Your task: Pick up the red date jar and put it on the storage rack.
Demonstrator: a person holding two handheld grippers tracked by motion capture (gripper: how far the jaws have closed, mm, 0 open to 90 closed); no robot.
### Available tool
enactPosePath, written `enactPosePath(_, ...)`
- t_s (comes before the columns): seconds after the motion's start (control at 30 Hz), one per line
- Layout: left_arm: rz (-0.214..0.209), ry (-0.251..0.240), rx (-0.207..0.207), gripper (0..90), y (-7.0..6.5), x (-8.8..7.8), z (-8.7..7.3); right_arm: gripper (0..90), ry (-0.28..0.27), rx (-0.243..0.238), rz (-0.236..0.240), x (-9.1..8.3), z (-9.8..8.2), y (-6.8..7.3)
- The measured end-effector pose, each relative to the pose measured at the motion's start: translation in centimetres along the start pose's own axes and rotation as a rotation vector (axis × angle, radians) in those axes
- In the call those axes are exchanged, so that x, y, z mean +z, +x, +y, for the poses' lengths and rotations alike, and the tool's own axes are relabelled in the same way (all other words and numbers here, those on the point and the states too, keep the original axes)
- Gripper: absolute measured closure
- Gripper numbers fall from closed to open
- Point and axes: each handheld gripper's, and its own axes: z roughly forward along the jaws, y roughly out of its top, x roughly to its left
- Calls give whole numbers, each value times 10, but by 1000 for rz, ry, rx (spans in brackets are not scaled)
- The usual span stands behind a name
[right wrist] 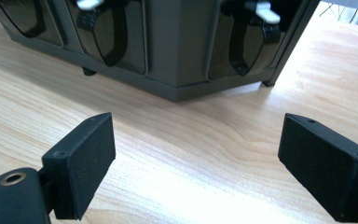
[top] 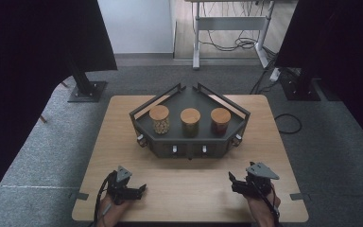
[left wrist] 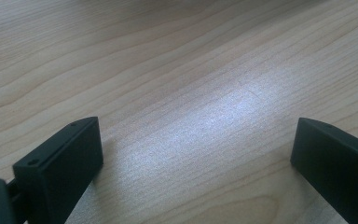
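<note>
Wooden table (top: 123, 142) holds a dark rack (top: 189, 142) with three jars (top: 190, 121) well beyond both grippers (top: 139, 190) (top: 231, 178) (jaws apart, empty); a hasty reach could topple one.

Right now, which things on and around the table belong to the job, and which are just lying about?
In play:
- dark grey angular metal rack
- three wooden-lidded glass jars: left, middle, right
- left gripper and right gripper, both open

Lying about:
- black cables on the floor
- white desk frame
</note>
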Motion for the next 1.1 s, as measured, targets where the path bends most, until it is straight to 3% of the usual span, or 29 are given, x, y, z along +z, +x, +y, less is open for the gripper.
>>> enactPosePath(1.1,1,0,-1,19,0,0,0,102,114,10,-40,25,-20,-1)
